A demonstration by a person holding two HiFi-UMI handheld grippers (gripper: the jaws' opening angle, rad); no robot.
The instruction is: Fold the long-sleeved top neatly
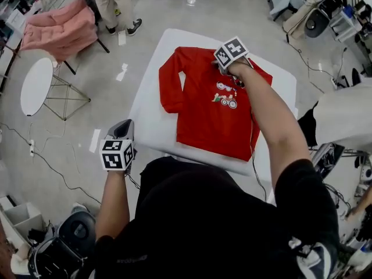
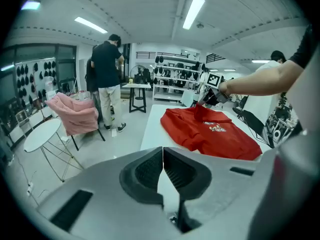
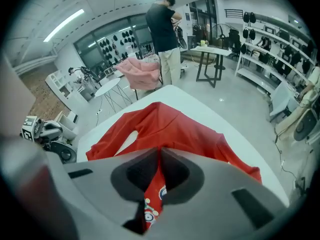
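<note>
Top flat on table, collar pinched in my right claw

Red long-sleeved top (image 1: 215,106) lies front-up on the white table (image 1: 154,121), in the middle of the head view. Collar end sits toward the top of the frame, hem toward the bottom. The sleeve (image 1: 168,86) at frame left runs down beside the body of the garment, and a strip of white shows between the two. A small print (image 1: 225,96) sits on the chest.

My right gripper (image 1: 235,74) is at the collar, upper centre of the head view, pointing steeply down. In the right gripper view its jaws (image 3: 160,156) are nearly together, with a thin fold of red cloth between the pads. The left gripper view shows the same from across the table: the red cloth (image 2: 215,134) rises to a small peak where that gripper (image 2: 207,100) pinches it.

My left gripper (image 1: 125,122) hangs off the table at lower left of the head view, beside the table's near corner and well apart from the garment. Its jaws (image 2: 163,156) are pressed together with nothing between them.

Surroundings: a pink chair (image 1: 61,31) at upper left, a small round white side table (image 1: 36,86) below it, and a person standing (image 1: 116,2) at the top edge. Cables trail over the grey floor at frame left.
</note>
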